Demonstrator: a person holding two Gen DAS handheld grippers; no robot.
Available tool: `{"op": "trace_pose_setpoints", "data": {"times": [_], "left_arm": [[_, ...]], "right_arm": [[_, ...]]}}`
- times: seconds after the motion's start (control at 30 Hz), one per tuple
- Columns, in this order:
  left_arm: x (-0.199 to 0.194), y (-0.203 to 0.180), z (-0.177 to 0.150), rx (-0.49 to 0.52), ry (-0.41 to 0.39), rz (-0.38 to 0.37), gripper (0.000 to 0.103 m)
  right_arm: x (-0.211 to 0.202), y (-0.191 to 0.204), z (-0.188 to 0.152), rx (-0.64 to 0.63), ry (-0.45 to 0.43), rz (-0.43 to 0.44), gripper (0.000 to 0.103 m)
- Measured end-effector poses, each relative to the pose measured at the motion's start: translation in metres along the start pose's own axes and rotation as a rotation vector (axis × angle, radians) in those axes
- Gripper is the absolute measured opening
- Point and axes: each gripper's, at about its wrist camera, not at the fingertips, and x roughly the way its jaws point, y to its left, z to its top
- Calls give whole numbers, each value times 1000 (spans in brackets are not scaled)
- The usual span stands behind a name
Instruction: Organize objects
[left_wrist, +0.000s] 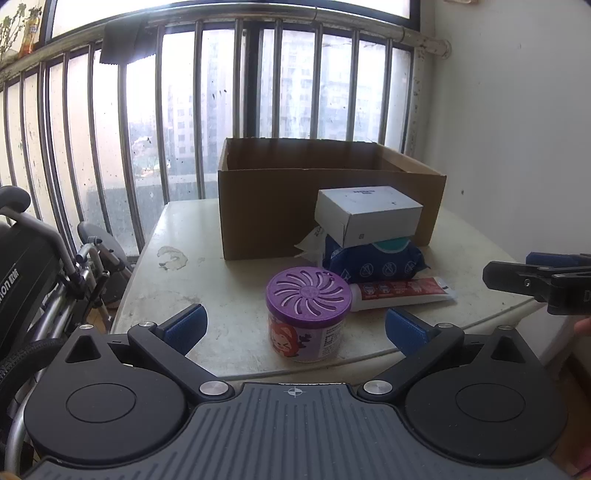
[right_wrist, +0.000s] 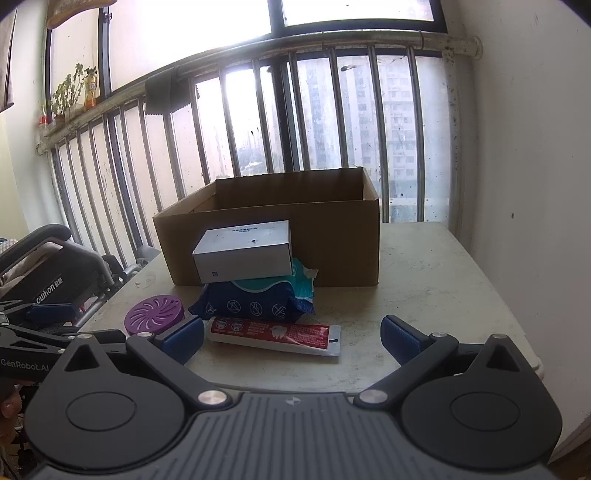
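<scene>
Presently, no item is held: the left gripper (left_wrist: 293, 326) and the right gripper (right_wrist: 291, 338) are both seen with blue pads spread wide and nothing between them, held short of the near edge of the table (left_wrist: 207, 280).

Step in hand, as judged: a first pick for stowing in the cardboard box (left_wrist: 280, 206).
- The air freshener tub (left_wrist: 308, 314) is best approached by the left gripper, since it is lined up just beyond the left pads; the jaws should be lowered around the side wall below the lid, not onto the slotted top.
- The toothpaste tube (right_wrist: 273, 334) lies flat nearest the right gripper; a pinch across its narrow width is advised, as a flat tube is likely to slip if taken lengthwise.
- The white carton (right_wrist: 243, 251) should be lifted off before the wipes pack (right_wrist: 255, 304) beneath it is disturbed, or it may topple.

Items catalogued:
1. Air freshener tub: round, purple vented lid, cartoon label, upright, at the near left of the group.
2. Toothpaste tube: red and white, lying just beside the tub and in front of the wipes.
3. Wipes pack: dark blue, soft, teal flap, against the box front.
4. White carton: rectangular, resting on the wipes pack.
5. Cardboard box: open-topped, brown, at the back of the table; its inside is not visible.
</scene>
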Motion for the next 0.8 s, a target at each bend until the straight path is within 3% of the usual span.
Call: {"op": "trace_pose_setpoints", "data": {"times": [0.2, 0.5, 0.8], "left_arm": [[4, -3, -5, 55, -23, 47, 103], [8, -10, -15, 106, -60, -10, 103], [12, -16, -18, 112, -25, -28, 103]], "right_arm": [[5, -3, -2, 8, 1, 11, 103], [9, -10, -2, 12, 5, -23, 103], [8, -15, -5, 5, 14, -17, 103]]}}
